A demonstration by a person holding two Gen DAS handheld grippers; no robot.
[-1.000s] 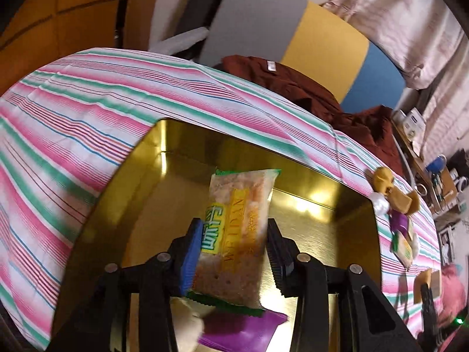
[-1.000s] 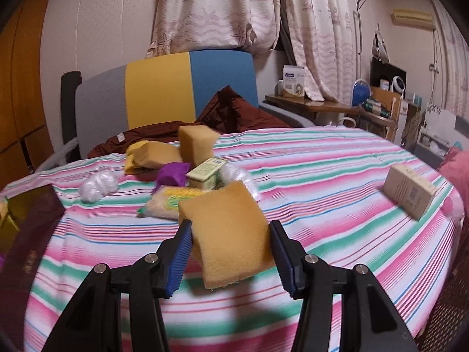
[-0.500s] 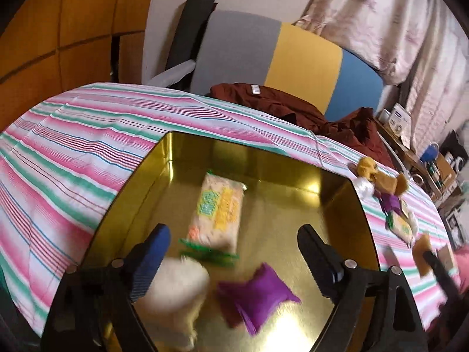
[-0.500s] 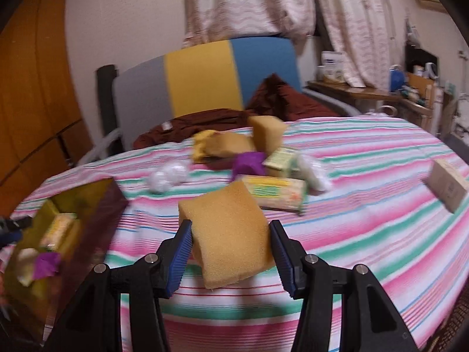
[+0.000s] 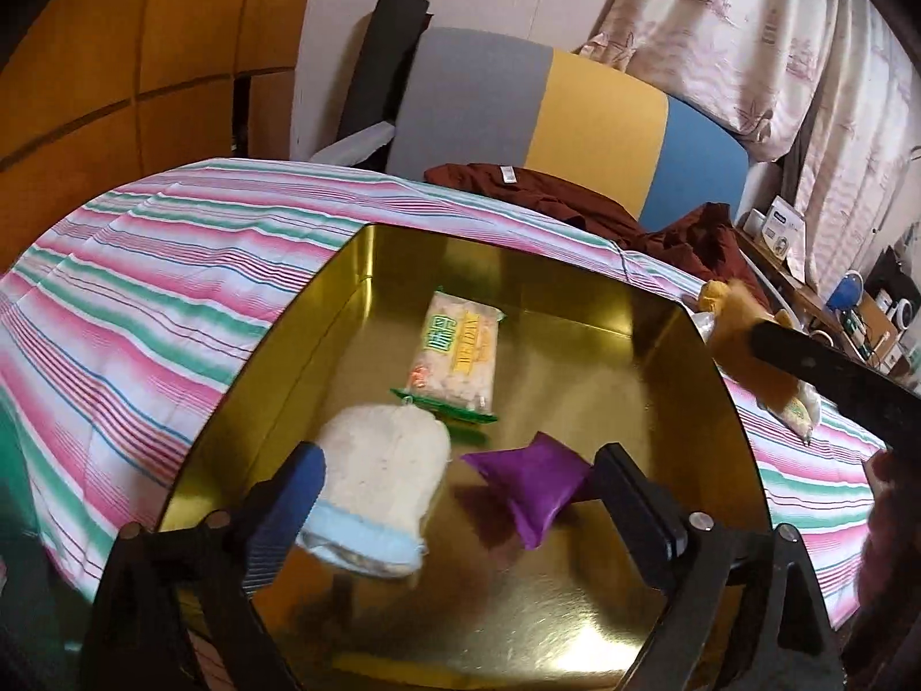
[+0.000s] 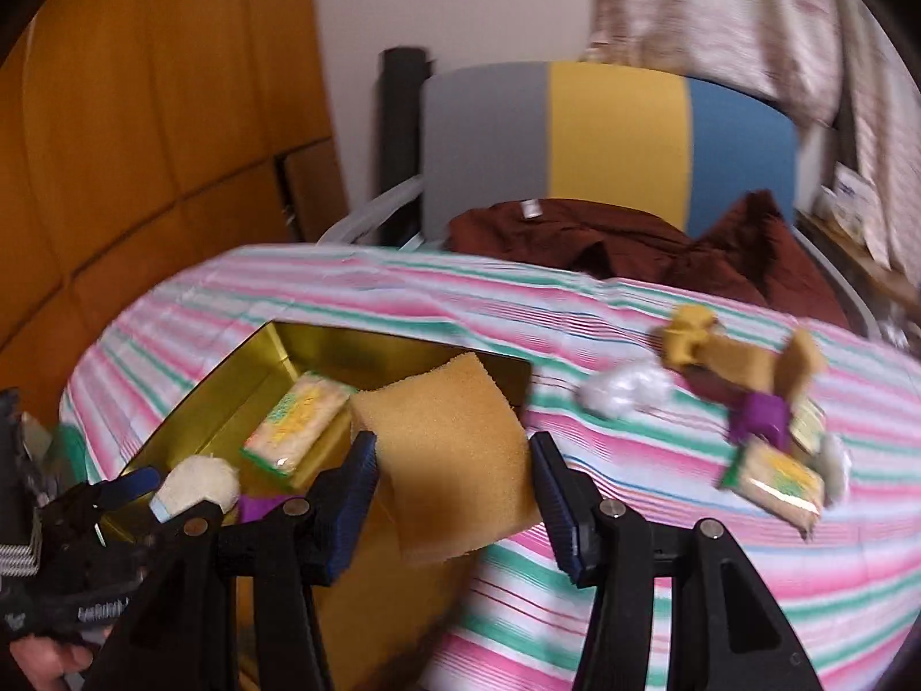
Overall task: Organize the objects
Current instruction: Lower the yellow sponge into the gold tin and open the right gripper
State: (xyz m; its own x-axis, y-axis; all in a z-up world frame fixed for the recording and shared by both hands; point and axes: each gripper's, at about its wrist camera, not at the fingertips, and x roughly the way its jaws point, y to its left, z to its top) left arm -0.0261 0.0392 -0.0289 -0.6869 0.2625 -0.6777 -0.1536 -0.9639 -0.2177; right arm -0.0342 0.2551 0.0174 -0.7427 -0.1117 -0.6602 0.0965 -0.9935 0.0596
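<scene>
A gold tin tray (image 5: 322, 345) holds a clear snack pack (image 5: 457, 357), a white fluffy mitt with a pale blue cuff (image 5: 380, 495) and a purple pouch (image 5: 535, 489). My left gripper (image 5: 457, 460) hovers over the tray's near end, its jaws opening wide with nothing pressed between them; the mitt and pouch lie below. My right gripper (image 6: 453, 443) is shut on a yellow sponge (image 6: 443, 403), held above the right side of the tray (image 6: 230, 397). That sponge (image 5: 742, 340) shows at the right edge of the left wrist view.
On the striped tablecloth (image 5: 144, 288), right of the tray, lies a pile: a white wad (image 6: 624, 391), yellow sponges (image 6: 737, 363), a purple pouch (image 6: 760, 420) and a snack pack (image 6: 774, 481). Behind the table is a grey, yellow and blue chair (image 6: 610, 132) with a brown garment (image 6: 633, 253).
My left gripper let go of the snack pack, which now lies in the tray, and drew back with jaws wide. My right gripper carried the sponge leftward to the tray.
</scene>
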